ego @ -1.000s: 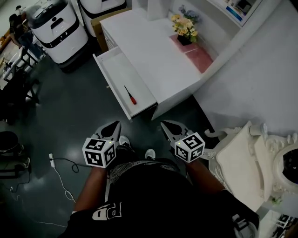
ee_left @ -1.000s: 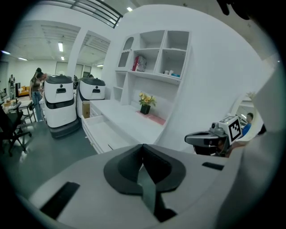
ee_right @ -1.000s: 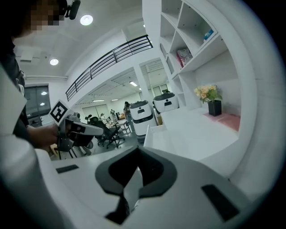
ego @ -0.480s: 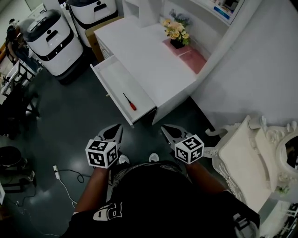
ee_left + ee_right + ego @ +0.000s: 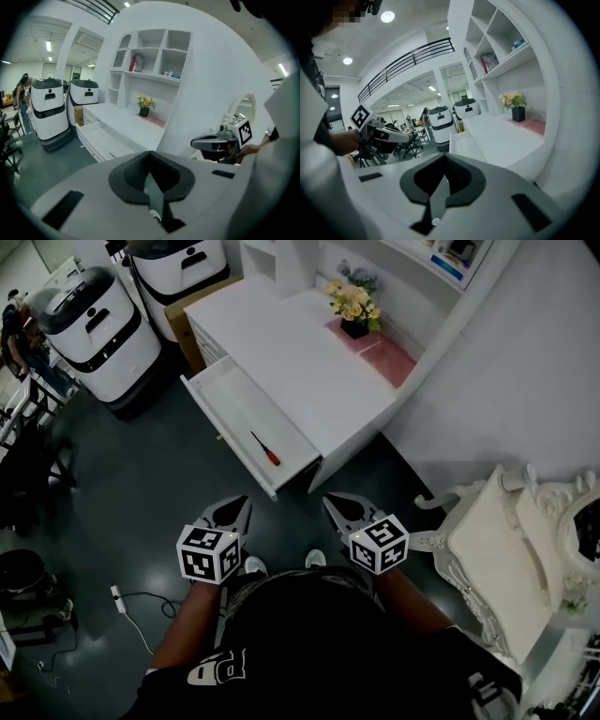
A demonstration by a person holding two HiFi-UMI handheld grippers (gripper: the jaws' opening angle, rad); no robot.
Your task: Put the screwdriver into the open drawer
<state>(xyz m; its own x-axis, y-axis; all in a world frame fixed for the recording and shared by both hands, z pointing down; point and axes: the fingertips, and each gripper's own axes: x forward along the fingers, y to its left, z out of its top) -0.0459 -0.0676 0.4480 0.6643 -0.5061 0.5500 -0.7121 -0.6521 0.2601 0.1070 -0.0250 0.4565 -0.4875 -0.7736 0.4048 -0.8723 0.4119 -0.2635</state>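
A screwdriver with a red handle and a dark shaft lies inside the open white drawer, which is pulled out from the white desk. Both grippers hang over the dark floor, short of the drawer's front corner. My left gripper is shut and holds nothing. My right gripper is also shut and empty. In the left gripper view the closed jaws point toward the drawer, and the right gripper shows at the right. The right gripper view has its own shut jaws and the left gripper.
Two white wheeled machines stand left of the desk beside a cardboard box. A flower vase and pink mat sit on the desk. An ornate white chair is at the right. A cable lies on the floor.
The screwdriver has stayed in the drawer. Both grippers remain shut and sit slightly lower in the head view, while desk and drawer have drifted a little left in it.
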